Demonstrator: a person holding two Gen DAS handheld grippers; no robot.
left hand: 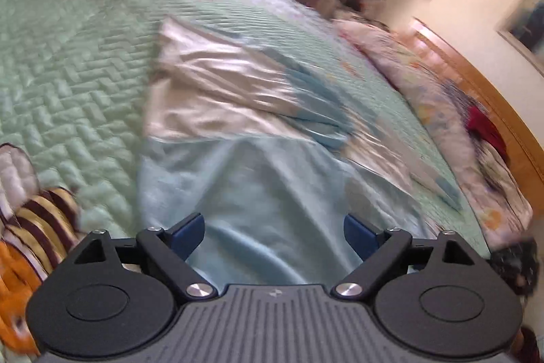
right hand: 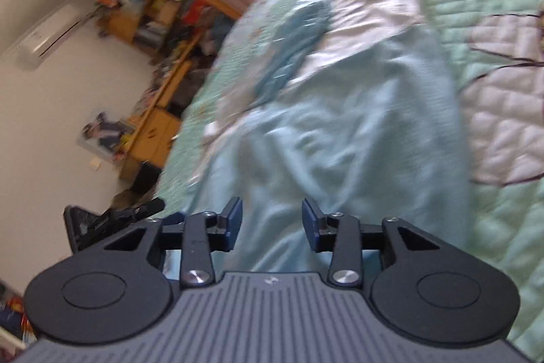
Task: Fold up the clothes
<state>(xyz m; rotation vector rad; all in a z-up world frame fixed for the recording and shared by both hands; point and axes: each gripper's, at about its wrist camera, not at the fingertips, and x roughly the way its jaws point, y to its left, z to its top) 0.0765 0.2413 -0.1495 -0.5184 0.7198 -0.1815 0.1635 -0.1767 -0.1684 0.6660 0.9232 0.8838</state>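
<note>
Left wrist view: the left gripper hangs over the near, pale-blue end of the garment, its blue pads spread wide to either side with nothing gripped; the cloth lies below and between them, but no pad presses on it. The garment stretches away from the gripper across the quilt: pale blue nearest, then a shiny white band, with a darker blue patch to the right (the picture is smeared, so seams are hard to read). The quilt is mint green, stitched in a zigzag brick pattern. A striped cushion sits at the left edge, a floral duvet along the right, against a wooden headboard.

Right wrist view: the right gripper is partly open, pads nearer together, and also holds nothing; the same crumpled blue cloth runs out from just beyond its tips. Wooden shelves, cluttered, stand at left. No writing is legible in either view.
</note>
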